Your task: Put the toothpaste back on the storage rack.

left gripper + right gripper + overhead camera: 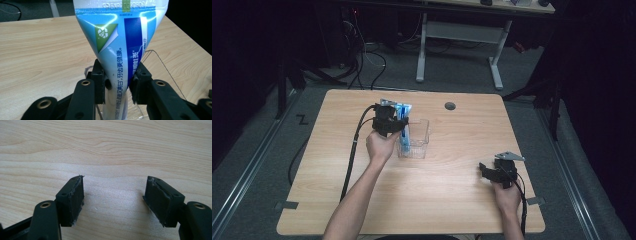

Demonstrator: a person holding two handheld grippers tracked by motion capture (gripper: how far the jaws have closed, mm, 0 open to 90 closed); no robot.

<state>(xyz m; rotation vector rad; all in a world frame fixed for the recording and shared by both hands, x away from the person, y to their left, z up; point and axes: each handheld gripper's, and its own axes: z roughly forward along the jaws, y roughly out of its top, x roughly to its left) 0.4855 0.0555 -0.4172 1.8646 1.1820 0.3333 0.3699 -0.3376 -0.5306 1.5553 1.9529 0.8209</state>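
Note:
A blue and white toothpaste tube [404,116] stands upright with its lower end inside a clear plastic box [418,146] on the wooden table [437,200]. My left gripper [399,122] comes at it from the left and is shut on it. In the left gripper view both black pads press the tube [117,45] just below where it widens, and my left gripper [117,73] hovers over the box rim [163,67]. My right gripper [487,170] rests near the table's front right, apart from the box. Its jaws stand open over bare wood [112,145], with nothing between them [115,192].
A round grey cable hole [450,106] sits near the table's far edge. Behind the table stands a white-legged desk [462,30], with cables [362,60] on the floor. The left gripper's black cable [353,150] trails across the table's left part.

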